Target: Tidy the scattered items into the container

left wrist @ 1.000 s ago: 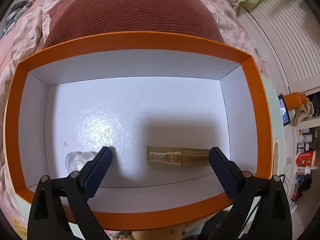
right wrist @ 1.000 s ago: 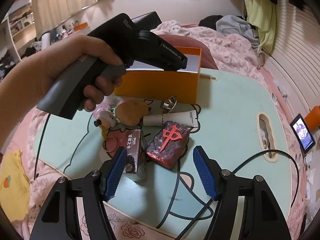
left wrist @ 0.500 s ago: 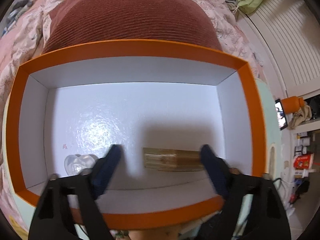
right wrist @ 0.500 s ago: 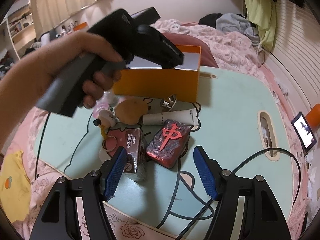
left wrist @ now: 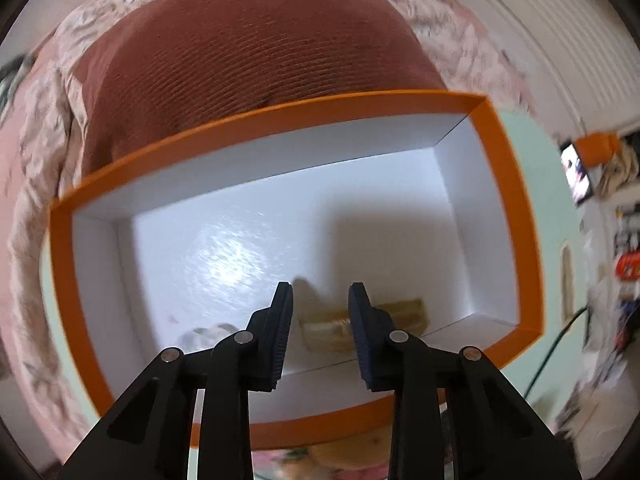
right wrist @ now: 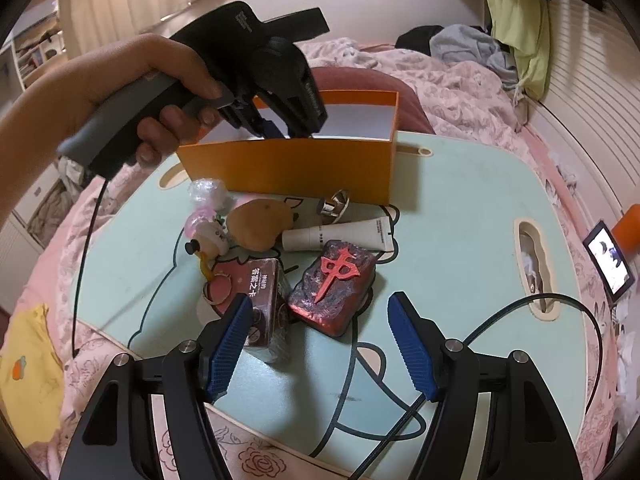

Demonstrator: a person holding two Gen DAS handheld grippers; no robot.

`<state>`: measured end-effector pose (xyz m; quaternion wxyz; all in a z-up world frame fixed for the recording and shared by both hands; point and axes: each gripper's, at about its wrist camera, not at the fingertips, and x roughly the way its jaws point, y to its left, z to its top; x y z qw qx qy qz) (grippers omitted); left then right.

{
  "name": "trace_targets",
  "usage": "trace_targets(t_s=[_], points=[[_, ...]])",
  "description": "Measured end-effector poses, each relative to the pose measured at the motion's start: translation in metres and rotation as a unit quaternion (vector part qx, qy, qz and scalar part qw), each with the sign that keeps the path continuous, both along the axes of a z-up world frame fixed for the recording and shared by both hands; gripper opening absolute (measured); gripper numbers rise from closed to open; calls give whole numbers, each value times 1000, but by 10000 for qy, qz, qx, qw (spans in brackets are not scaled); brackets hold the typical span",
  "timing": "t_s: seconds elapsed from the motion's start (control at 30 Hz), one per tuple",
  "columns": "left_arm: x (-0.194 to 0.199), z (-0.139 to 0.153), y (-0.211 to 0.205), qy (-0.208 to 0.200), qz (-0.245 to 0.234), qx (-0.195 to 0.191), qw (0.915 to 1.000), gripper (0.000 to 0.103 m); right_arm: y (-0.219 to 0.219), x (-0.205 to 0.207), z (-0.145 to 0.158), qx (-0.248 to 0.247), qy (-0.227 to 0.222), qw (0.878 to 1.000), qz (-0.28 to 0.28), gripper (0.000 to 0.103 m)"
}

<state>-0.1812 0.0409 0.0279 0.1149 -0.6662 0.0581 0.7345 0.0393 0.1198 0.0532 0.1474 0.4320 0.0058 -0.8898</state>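
Observation:
My left gripper hangs point-down over the orange box, its jaws closing with nothing between them. Beneath it on the white floor lie a golden bottle and a clear heart-shaped piece. The right wrist view shows a hand holding the left gripper above the box. My right gripper stands open over the table, above a red block with a red character and a brown carton. Behind them lie a white tube, a brown plush and a silver cup-shaped piece.
A small keychain figure and a crumpled clear wrapper lie left of the plush. A black cable loops across the pale green table's right side near a slot. A lit screen stands at the right. A red-brown cushion lies behind the box.
The left jaws have narrowed from wide apart to a small gap, and that gripper has rolled, so the box looks tilted. The right gripper and the table items have not moved.

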Motion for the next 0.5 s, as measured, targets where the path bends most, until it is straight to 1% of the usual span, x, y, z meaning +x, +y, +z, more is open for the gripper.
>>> trace_targets(t_s=[0.03, 0.07, 0.13, 0.2, 0.27, 0.3, 0.33, 0.4, 0.43, 0.47, 0.5], points=[[-1, 3, -1, 72, -125, -40, 9999, 33, 0, 0, 0, 10, 4, 10000, -5, 70], [-2, 6, -2, 116, -242, -73, 9996, 38, 0, -1, 0, 20, 8, 10000, -10, 70], [-4, 10, -4, 148, -531, -182, 9983, 41, 2, -1, 1, 27, 8, 10000, -14, 70], [-12, 10, -7, 76, -602, -157, 9980, 41, 4, -2, 3, 20, 6, 10000, -29, 70], [-21, 8, -13, -66, -413, 103, 9991, 41, 6, -5, 6, 6, -8, 10000, -3, 70], [-21, 8, -16, -136, -355, 346, 9987, 41, 8, -8, 9, -25, -20, 10000, 47, 70], [-19, 12, -20, -181, -338, 677, 9970, 41, 11, -14, 16, -107, -27, 9999, 114, 70], [-11, 24, -29, -104, -306, 1213, 9921, 41, 21, -30, 41, -341, 22, 9992, 209, 70], [-6, 30, -35, -73, -273, 1336, 9906, 41, 24, -39, 55, -383, 117, 9988, 281, 70], [-2, 37, -42, -49, -249, 1363, 9903, 41, 26, -53, 74, -370, 265, 9979, 462, 70], [2, 42, -47, -7, -256, 1292, 9913, 41, 25, -68, 91, -289, 368, 9964, 712, 67]])
